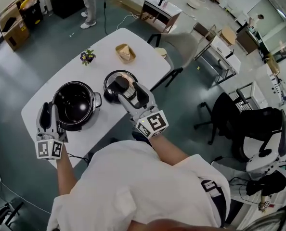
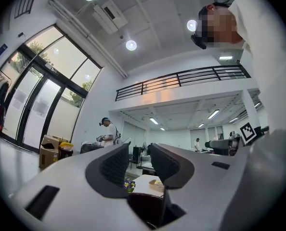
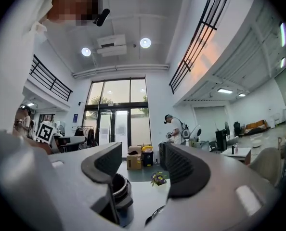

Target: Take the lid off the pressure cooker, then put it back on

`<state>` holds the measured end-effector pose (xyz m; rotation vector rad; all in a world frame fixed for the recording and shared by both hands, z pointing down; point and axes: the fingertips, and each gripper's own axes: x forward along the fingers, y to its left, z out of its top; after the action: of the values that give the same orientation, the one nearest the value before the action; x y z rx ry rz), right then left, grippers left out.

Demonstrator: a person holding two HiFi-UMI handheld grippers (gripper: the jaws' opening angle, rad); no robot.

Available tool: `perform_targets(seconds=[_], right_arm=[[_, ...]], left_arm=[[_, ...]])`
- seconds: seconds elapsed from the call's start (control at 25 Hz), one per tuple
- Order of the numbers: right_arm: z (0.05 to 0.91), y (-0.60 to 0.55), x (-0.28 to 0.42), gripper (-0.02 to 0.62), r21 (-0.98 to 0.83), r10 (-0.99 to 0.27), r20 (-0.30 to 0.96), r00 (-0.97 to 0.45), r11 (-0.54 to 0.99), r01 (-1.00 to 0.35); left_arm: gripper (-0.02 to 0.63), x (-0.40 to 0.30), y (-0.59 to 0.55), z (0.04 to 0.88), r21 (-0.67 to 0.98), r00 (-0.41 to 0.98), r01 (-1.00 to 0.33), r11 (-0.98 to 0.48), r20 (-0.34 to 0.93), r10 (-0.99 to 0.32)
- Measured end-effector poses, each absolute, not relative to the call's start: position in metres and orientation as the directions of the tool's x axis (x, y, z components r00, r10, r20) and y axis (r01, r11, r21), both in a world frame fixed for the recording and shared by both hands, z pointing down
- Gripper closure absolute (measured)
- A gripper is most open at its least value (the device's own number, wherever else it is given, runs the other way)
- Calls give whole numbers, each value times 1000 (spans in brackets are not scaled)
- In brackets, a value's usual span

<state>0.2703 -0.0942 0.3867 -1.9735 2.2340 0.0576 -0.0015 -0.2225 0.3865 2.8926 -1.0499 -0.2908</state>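
Note:
The black pressure cooker pot (image 1: 75, 105) stands without its lid on the white table (image 1: 133, 42). Its dark lid (image 1: 112, 81) lies flat on the table just right of the pot. My left gripper (image 1: 51, 112) hovers at the pot's near left rim, open with nothing between its fingers. In the left gripper view the left gripper (image 2: 138, 153) points level and the pot (image 2: 145, 208) shows low beneath it. My right gripper (image 1: 130, 86) is raised over the lid's near right side, open and empty. The right gripper view shows the right gripper (image 3: 140, 160) above the pot (image 3: 118, 196) and the lid's edge (image 3: 155, 216).
A small flower pot (image 1: 87, 57) and a wooden bowl (image 1: 125, 53) sit on the table's far part. A grey chair (image 1: 181, 47) stands at the far right corner. A person (image 1: 90, 4) stands beyond the table, near cardboard boxes (image 1: 15, 25).

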Motion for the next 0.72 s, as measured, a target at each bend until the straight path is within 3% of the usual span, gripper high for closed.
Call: perform_targets(seconds=[0.24,0.44,0.72], right_arm=[[380,-96,267,310,-69,-981,-157,-113,125,-990],[391,-105,272,310,-89,-987,-95,-130,139,-986],[407,-139,293,310,-19,-973,66,-222,221,-975]], left_arm=[[465,1,-219,377,72,770,-617,-784,-154,-620],[465,-17,-227,378,125,753,-630,-767,-144,-642],[465,-47,-264,395,391,782,-546,-741,-80,-618]])
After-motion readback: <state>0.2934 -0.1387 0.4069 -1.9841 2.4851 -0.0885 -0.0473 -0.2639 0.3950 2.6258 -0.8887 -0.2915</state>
